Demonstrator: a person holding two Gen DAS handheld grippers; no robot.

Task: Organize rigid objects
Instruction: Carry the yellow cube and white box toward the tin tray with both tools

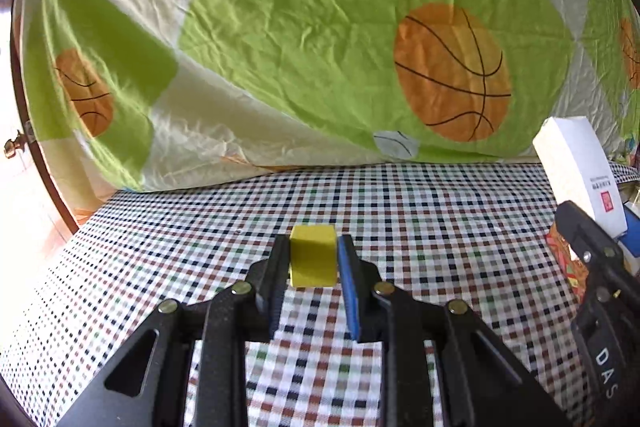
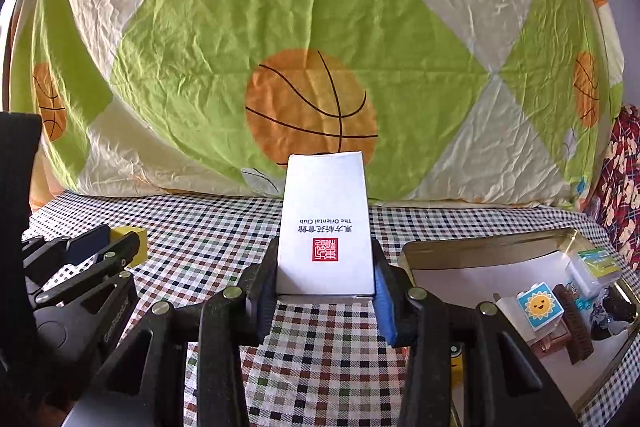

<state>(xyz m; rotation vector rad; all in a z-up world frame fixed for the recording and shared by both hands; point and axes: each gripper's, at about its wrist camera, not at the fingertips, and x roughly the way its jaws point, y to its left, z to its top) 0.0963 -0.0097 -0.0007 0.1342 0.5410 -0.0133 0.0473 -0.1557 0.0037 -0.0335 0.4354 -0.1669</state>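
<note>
The left gripper is clamped on a small yellow block: the black finger presses its left face and the blue-padded finger presses its right face, so the block sits squarely between the fingertips, clear of the checked tablecloth below. In the right wrist view the same gripper shows at the left edge with the yellow block at its tip.

The right gripper grips a white box by its lower sides. The box stands up out of the claw, tilted slightly away, with a red square seal and a line of print reading upside down on the face turned to the camera. Its base lies level with the blue pads and its top rises against the cloth backdrop. From the left wrist view the white box appears at the right edge, above the black body of the right gripper.

To the right of the right claw, on the tablecloth, lies a shallow metal tray. In its near right part sit a tile with a smiling sun, a dark brown piece beside it, and a clear packet farther back. Behind everything hangs a crumpled sheet with green and cream patches and orange basketballs.
</note>
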